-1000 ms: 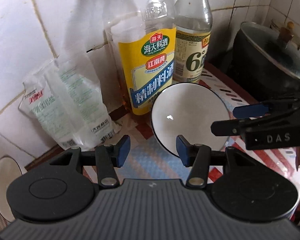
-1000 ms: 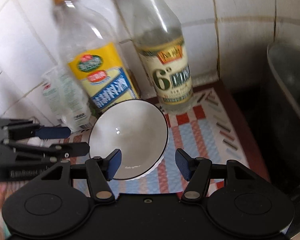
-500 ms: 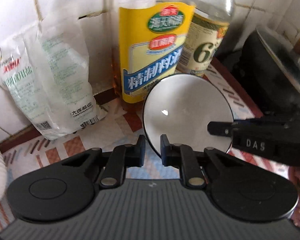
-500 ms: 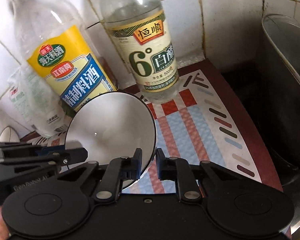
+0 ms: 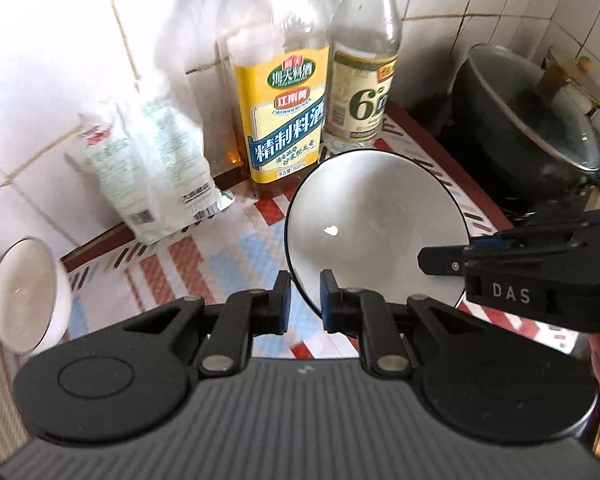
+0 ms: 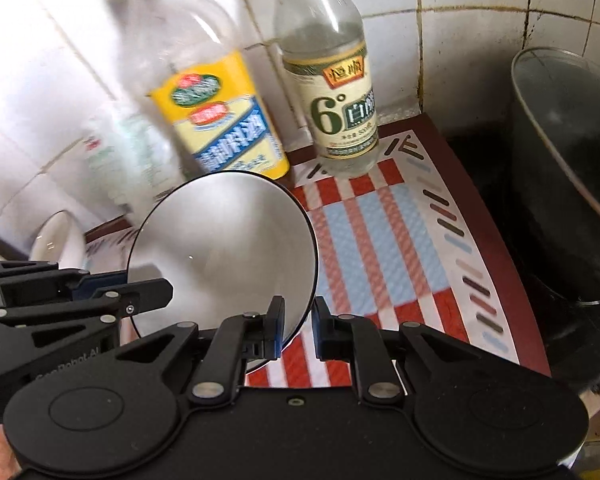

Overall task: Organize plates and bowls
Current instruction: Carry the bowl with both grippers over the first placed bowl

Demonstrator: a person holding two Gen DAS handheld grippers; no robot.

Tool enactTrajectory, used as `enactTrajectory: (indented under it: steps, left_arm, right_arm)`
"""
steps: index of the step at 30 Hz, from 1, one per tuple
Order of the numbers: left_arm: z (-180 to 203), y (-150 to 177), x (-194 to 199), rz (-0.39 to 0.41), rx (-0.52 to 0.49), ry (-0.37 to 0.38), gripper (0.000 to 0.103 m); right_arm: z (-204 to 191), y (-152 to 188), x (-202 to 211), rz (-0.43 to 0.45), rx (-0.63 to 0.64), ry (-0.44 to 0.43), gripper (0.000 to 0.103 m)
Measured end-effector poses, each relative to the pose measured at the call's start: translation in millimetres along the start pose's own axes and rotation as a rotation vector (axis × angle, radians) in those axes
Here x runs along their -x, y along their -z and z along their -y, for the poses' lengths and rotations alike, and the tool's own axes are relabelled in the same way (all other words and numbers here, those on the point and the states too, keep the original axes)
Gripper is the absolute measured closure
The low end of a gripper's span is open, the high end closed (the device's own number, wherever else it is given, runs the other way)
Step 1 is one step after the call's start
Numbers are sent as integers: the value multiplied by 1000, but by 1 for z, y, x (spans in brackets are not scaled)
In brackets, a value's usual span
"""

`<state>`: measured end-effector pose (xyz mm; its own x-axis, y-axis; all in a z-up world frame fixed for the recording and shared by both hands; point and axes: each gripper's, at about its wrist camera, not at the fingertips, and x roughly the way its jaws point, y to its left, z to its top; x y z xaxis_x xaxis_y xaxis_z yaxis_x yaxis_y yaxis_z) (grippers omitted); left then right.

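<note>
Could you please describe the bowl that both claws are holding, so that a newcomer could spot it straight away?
Start at the white tiled wall with the yellow-labelled bottle and the "6°" bottle standing on the striped mat. Just in front of them is the black-rimmed bowl, gripped at its rim by the left claw and right claw. The other bowl, at far left, is plain white and untouched.

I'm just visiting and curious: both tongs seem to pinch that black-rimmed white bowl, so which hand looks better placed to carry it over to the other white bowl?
Probably the left: the left tongs grip the black-rimmed white bowl, and the plain white bowl lies on their side.
</note>
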<state>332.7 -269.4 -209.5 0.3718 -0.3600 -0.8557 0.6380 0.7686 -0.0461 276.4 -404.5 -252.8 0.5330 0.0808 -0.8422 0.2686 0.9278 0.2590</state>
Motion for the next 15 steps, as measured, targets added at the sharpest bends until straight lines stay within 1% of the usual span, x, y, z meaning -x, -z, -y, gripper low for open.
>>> enactTrajectory:
  steps: [4, 7, 9, 12, 15]
  left_arm:
    - [8, 11, 31, 10, -8, -5, 90]
    - [12, 22, 58, 22, 11, -8, 90]
    - [15, 30, 78, 30, 18, -13, 90]
    - [21, 44, 106, 55, 15, -30, 90]
    - [25, 58, 126, 54, 19, -45, 90]
  right_arm:
    - [-11, 11, 33, 16, 36, -7, 85]
    - [-17, 20, 57, 28, 63, -13, 84]
    - [-23, 26, 71, 20, 83, -15, 84]
    - [-29, 38, 95, 24, 99, -35, 83]
    - [-34, 51, 111, 19, 114, -60, 83]
